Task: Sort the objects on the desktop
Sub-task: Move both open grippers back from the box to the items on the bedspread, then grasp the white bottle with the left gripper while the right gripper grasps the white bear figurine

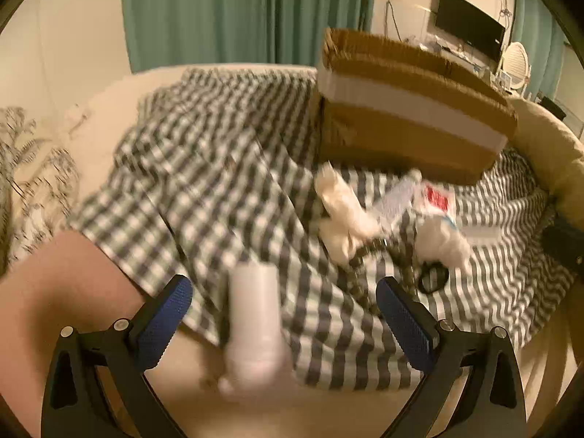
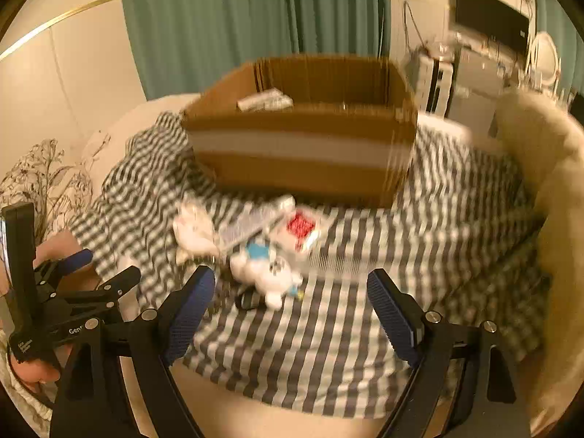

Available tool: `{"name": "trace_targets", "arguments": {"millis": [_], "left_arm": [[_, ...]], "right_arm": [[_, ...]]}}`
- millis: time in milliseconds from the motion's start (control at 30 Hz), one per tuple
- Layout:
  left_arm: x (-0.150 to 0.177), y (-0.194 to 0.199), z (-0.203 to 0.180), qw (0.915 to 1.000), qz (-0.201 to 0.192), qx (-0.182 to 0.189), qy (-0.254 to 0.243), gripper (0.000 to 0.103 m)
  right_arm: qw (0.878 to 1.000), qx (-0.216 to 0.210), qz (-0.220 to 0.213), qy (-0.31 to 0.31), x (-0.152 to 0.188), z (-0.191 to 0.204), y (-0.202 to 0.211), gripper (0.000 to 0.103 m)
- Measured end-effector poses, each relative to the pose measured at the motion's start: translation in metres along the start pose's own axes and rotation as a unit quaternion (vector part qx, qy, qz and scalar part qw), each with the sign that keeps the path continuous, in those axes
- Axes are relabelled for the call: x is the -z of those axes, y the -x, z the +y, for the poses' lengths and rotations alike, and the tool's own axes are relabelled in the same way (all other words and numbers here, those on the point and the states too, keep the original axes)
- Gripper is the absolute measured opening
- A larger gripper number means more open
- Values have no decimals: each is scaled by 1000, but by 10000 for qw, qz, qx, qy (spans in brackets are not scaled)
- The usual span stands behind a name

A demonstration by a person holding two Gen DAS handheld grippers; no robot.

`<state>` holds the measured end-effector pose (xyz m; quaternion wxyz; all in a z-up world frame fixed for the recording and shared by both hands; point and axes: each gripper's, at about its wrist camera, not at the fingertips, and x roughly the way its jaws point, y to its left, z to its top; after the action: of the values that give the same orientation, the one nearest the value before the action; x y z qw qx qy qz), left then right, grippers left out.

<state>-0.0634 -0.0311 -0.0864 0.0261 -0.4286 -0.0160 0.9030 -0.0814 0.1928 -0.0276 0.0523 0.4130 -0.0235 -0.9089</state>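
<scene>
Approach step. Your left gripper (image 1: pixel 284 321) jaws apart, white bottle (image 1: pixel 255 328) lying between, not pinched. Right gripper (image 2: pixel 292 314) jaws apart, empty, above white plush toy (image 2: pixel 270 277). Cardboard box (image 2: pixel 299 135) behind pile. Next: settle, close on one item.

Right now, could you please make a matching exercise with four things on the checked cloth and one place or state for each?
Things:
1. brown cardboard box with a white band
2. white plastic bottle
3. white and blue plush toy
4. white packet with a red label

Places or states:
A. nearest thing ahead of the right gripper
B. between the open fingers of the left gripper, not pressed
C. at the back, top open
D. lying in front of the box, beyond the plush toy

Pairs: 1-C, 2-B, 3-A, 4-D
</scene>
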Motion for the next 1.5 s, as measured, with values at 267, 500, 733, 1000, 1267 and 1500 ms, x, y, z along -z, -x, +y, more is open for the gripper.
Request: {"name": "trace_targets", "arguments": {"millis": [267, 500, 733, 1000, 1267, 1500], "left_arm": [[9, -17, -7, 9988, 422, -20, -256, 58], [15, -39, 8, 9957, 920, -77, 59, 43], [15, -34, 2, 9969, 782, -33, -45, 34], [12, -18, -6, 9987, 468, 162, -124, 33], [5, -9, -12, 9990, 283, 322, -81, 33], [-7, 12, -27, 9986, -2, 479, -223, 33]], "right_arm": [[9994, -262, 69, 214, -4, 11, -26, 86], [9979, -260, 223, 558, -12, 31, -68, 86], [9974, -254, 520, 431, -6, 29, -104, 81], [9968, -443, 652, 116, 0, 13, -104, 65], [9977, -449, 507, -27, -1, 8, -70, 65], [9989, -420, 218, 38, -5, 10, -32, 65]]}}
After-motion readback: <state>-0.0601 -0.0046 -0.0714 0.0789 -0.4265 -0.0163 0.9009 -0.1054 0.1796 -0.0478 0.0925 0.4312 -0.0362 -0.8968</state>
